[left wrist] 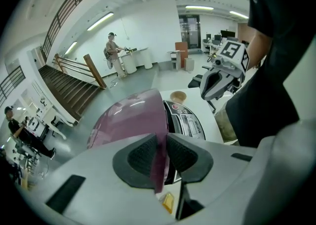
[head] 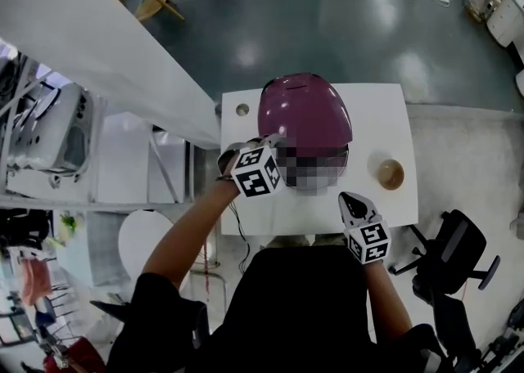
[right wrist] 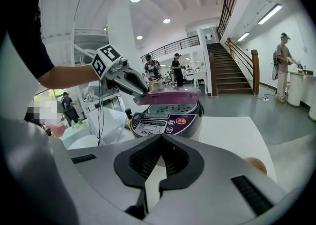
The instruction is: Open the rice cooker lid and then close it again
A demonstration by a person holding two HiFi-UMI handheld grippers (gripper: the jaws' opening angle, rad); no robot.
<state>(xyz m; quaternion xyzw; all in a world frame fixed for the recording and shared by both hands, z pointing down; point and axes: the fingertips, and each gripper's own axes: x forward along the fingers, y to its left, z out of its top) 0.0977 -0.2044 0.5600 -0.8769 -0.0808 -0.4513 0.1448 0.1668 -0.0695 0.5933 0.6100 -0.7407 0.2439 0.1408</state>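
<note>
A rice cooker (right wrist: pixel 167 120) with a maroon lid (head: pixel 304 110) stands on a white table (head: pixel 385 105). My left gripper (head: pixel 274 144) is shut on the lid's front edge (left wrist: pixel 159 135), which runs between the two pads. In the right gripper view the lid (right wrist: pixel 168 95) hangs a little above the inner rim, with the left gripper (right wrist: pixel 140 93) at its left front corner. The control panel (left wrist: pixel 185 120) shows under the raised edge. Close to the table's near edge, my right gripper (head: pixel 348 199) is shut with nothing in it, its pads (right wrist: pixel 148 160) pressed together in its own view.
A small wooden bowl (head: pixel 390 173) sits on the table to the right of the cooker. A small round thing (head: pixel 242 110) lies at the far left corner. A black office chair (head: pixel 454 257) stands at the right, white benches and a stool (head: pixel 143 236) at the left.
</note>
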